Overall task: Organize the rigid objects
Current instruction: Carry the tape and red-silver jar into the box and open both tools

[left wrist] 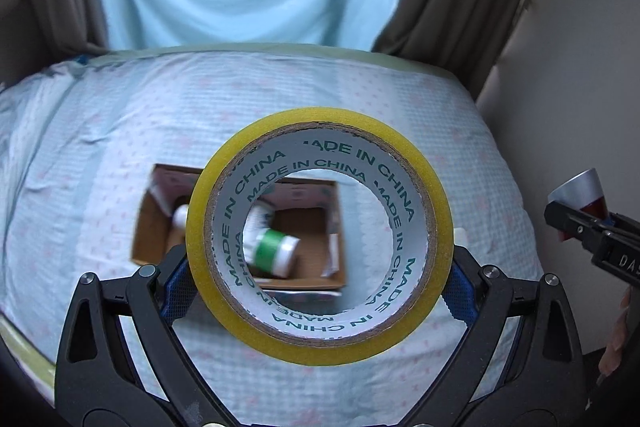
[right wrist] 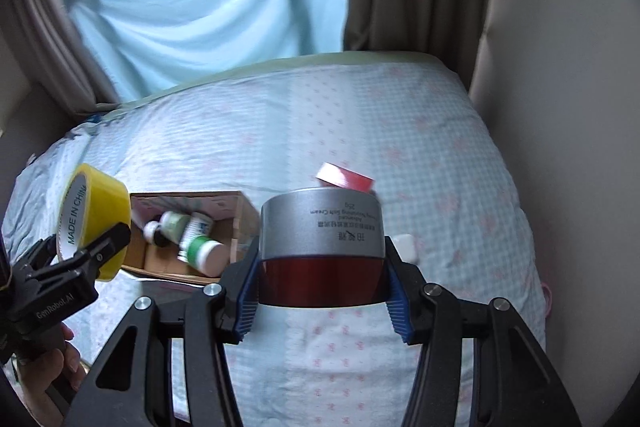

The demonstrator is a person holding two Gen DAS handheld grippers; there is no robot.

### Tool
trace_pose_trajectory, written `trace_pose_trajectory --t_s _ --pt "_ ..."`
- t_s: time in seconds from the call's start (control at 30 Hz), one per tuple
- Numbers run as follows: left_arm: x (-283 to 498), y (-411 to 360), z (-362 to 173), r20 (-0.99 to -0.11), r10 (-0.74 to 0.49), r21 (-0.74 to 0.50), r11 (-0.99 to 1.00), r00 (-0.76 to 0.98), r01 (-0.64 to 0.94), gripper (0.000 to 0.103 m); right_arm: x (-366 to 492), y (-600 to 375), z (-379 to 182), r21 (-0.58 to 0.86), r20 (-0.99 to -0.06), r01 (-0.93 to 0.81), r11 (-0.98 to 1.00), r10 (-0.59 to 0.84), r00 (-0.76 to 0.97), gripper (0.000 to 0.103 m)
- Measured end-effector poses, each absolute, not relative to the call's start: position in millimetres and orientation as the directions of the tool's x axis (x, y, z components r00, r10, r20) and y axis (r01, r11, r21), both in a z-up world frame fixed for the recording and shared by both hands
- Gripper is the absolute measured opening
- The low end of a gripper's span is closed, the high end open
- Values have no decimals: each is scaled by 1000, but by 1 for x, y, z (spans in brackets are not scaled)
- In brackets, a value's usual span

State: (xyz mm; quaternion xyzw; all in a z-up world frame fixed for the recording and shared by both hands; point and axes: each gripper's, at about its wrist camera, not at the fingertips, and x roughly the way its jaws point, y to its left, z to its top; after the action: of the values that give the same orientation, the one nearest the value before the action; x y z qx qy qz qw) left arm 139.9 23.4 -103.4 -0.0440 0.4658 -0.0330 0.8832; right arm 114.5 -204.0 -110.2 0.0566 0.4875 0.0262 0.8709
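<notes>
Two objects are held above the bed [right wrist: 420, 131] — a yellow tape roll [left wrist: 320, 235] by the left gripper [left wrist: 320, 279], a cream jar [right wrist: 322, 247] by the right gripper [right wrist: 320, 291]; beyond, bottles [right wrist: 200, 247] lie in a cardboard box [right wrist: 244, 215].

Yellow tape roll [left wrist: 320, 235], white core lettered green; silver-lidded red cream jar [right wrist: 320, 251]; pale-blue checked bedsheet [right wrist: 400, 131] with pink motifs.

A cardboard box [right wrist: 188, 239] sits on the bed [right wrist: 440, 131], bottles [right wrist: 200, 247] inside it. A small carton [right wrist: 346, 179] lies at the box's three o'clock.
</notes>
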Motion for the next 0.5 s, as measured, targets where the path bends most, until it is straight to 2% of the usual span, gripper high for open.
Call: trace_pose_trajectory --t_s 0.23,0.5 --pt "152 107 -112 -847 -66 -94 995 527 -27 96 138 -126 -106 168 -847 -57 984 174 502 50" --pt "187 177 -162 -898 -80 -76 997 432 26 96 183 -48 -146 197 -880 -10 980 181 440 49"
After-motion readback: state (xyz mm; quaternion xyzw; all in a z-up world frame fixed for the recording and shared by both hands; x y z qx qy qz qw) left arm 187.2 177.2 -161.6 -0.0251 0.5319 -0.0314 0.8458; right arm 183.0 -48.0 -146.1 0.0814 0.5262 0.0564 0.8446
